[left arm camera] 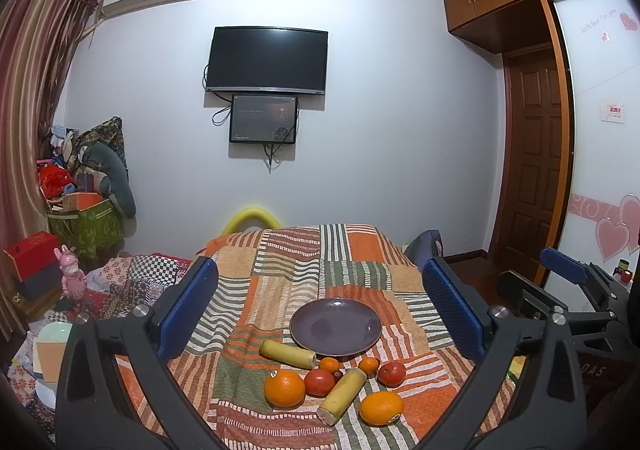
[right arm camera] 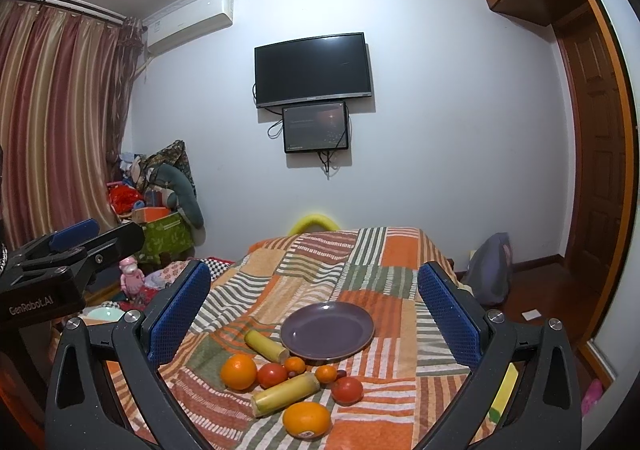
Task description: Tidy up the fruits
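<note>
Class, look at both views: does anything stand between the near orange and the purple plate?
Yes. A yellow-green stalk piece lies across the way from the near orange to the plate, with small oranges and tomatoes.

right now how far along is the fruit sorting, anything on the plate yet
Nothing looks done: the purple plate is bare. Both the left gripper and right gripper are open and hold nothing. All of it is left: two large oranges, two red fruits, two small tangerines and two yellow-green stalk pieces lie on the patchwork cloth in front of the plate.
</note>
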